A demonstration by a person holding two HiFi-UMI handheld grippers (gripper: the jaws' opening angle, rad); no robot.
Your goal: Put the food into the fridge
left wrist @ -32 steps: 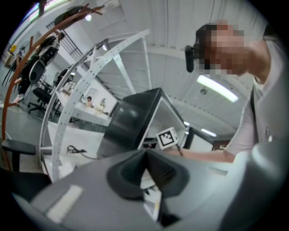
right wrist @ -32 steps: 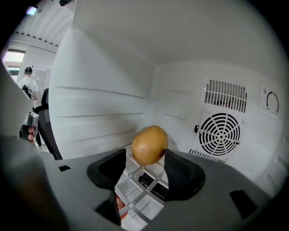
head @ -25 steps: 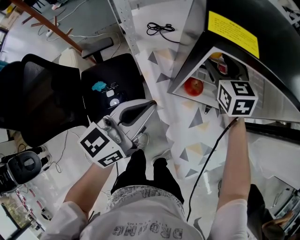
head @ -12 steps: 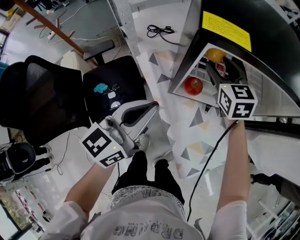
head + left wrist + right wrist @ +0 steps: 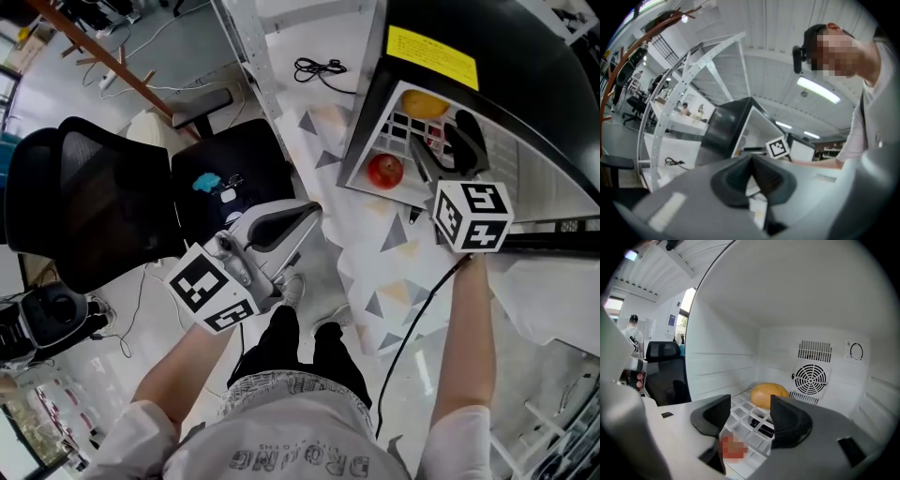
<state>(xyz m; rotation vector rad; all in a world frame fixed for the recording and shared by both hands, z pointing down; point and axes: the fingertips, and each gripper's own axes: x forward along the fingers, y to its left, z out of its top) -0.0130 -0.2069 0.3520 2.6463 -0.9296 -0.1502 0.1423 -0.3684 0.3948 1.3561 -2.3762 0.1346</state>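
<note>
Right tongs (image 5: 442,141) reaching into the open fridge (image 5: 525,66), jaws wide apart, holding nothing. Between the jaws only the white rack (image 5: 740,425) to see, and past it an orange (image 5: 769,394) lying near the back wall, close to the round fan (image 5: 810,378). Not touching the orange, just pointing at it. A red apple (image 5: 385,171) sitting near the front edge of the fridge, just beside the right tongs and not touching them.

Left tongs (image 5: 309,208) held out over the floor, well apart from the fridge, jaws pressed together, nothing in them.

Looks like the end of the putting-in step: both bits of food inside, both tongs empty. No other food to spot outside the fridge.

Next, most likely: pull the right tongs straight back out, keeping clear of the apple so as not to knock it off the edge. After that, find the door and push it shut. Door not in sight here, so a look around first
</note>
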